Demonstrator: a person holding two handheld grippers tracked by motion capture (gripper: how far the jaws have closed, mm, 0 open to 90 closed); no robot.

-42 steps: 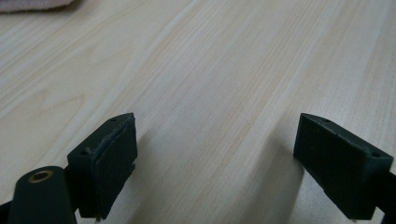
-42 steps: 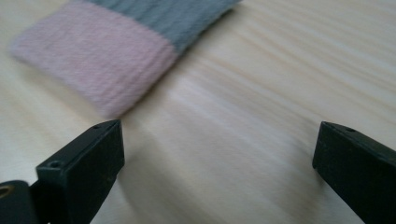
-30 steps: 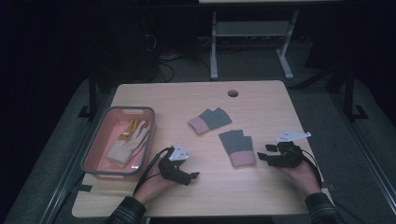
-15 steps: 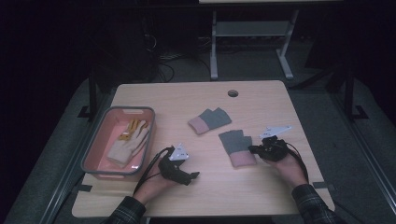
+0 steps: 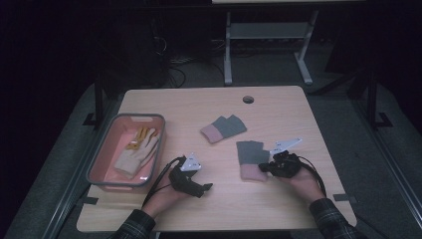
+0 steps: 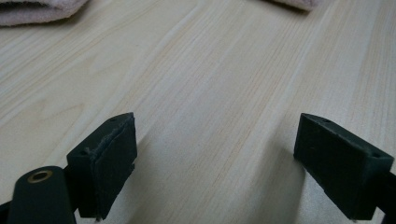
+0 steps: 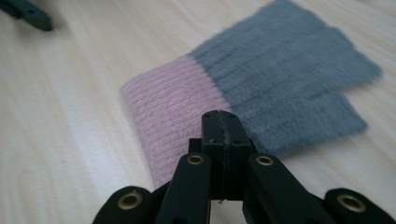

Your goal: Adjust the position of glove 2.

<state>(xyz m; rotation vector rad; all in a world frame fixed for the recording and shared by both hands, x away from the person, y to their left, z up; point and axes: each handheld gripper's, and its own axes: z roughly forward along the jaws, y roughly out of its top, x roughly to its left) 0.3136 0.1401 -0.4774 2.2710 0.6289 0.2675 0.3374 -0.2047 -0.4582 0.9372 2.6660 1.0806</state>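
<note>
The left gripper [image 5: 205,187] is seen resting on the near part of the table [image 5: 278,104], jaws spread wide with nothing but bare wood between them, which is clear from the left gripper view. The right gripper [image 5: 264,168] is parked at the right edge of the nearer mitten [image 5: 250,158], a grey and pink one. In the right gripper view its jaws are pressed flat together with no fabric caught between them, tips just over the pink cuff [image 7: 173,107]; whether the knit is touched can't be told. A bit farther off, a second mitten [image 5: 223,128] is seen in the high view. To the left, a pink basket [image 5: 102,152] holding pale gloves [image 5: 138,152] is picked up there too.
</note>
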